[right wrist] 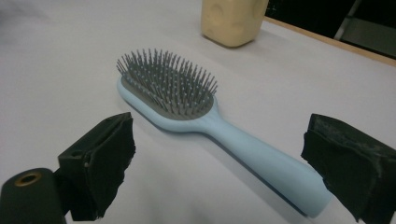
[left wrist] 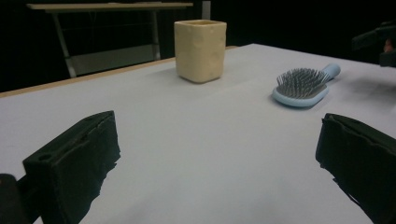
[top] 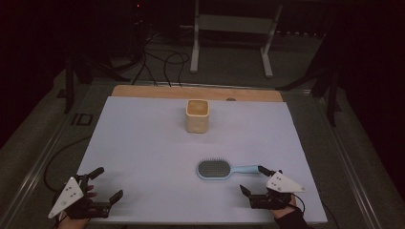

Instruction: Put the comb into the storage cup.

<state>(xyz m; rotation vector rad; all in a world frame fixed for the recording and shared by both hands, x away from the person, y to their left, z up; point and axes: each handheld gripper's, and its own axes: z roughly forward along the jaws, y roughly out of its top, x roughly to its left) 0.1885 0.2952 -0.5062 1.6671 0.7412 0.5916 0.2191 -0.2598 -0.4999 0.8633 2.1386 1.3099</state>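
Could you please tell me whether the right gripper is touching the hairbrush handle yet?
Apart. In the right gripper view the right gripper is open, and white table shows between each jaw and the light blue hairbrush handle.

Lighting: dim overall; surroundings near black beyond the white table sheet (top: 143, 143), the brightest area. Illumination soft, from above. Shadows: faint, diffuse beside the cup (top: 197, 116) and hairbrush (right wrist: 187, 102). Glare: none. Focus: high view grainy; black jaws in both gripper views slightly soft.

open sheet (top: 143, 143), cup (top: 197, 116) (far back) obstructing
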